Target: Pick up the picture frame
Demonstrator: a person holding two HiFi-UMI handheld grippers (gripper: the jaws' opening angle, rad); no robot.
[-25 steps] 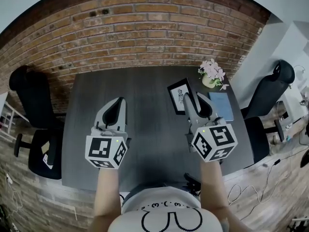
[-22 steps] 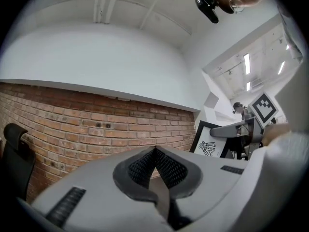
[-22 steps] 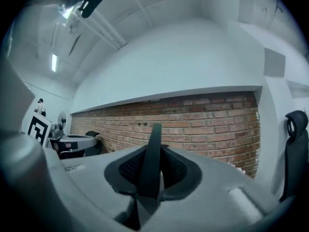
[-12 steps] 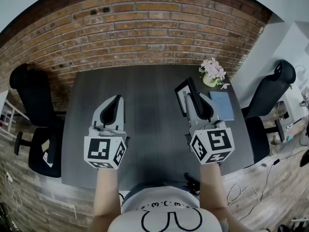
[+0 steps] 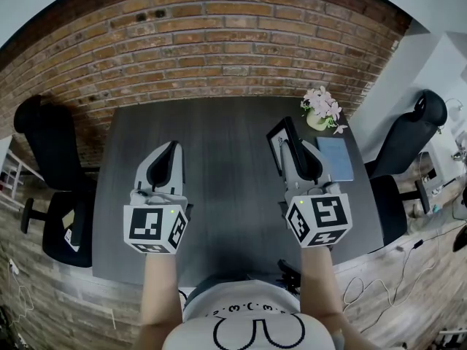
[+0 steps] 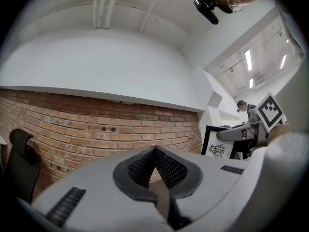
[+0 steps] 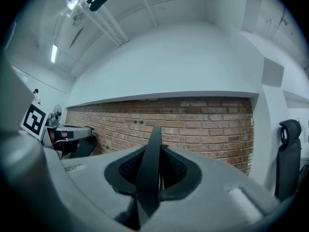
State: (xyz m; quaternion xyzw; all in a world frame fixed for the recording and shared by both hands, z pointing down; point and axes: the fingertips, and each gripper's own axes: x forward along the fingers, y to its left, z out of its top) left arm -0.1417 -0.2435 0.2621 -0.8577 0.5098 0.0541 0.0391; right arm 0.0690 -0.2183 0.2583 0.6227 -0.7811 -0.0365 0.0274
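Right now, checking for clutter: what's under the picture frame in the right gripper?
Only bare grey tabletop shows around the picture frame, held by the right gripper. The patch directly beneath them is covered.

We take the dark grey table (image 5: 219, 144) as our landmark. Along its far edge runs a red brick wall (image 5: 219, 35). Above the brick sits a plain white upper wall (image 7: 169, 62), curving up to a white ceiling (image 6: 145, 13) crossed by pipes. Left of the table stands a black office chair (image 5: 51, 159), and right of the table a second black chair (image 5: 412, 141) backs onto a white side wall (image 5: 398, 71). Around the table the floor (image 5: 44, 297) is pale wood-look planking, with loose cables (image 5: 379, 286) lying to the table's right. Long ceiling lights (image 6: 248, 60) glow beyond the table's right side.
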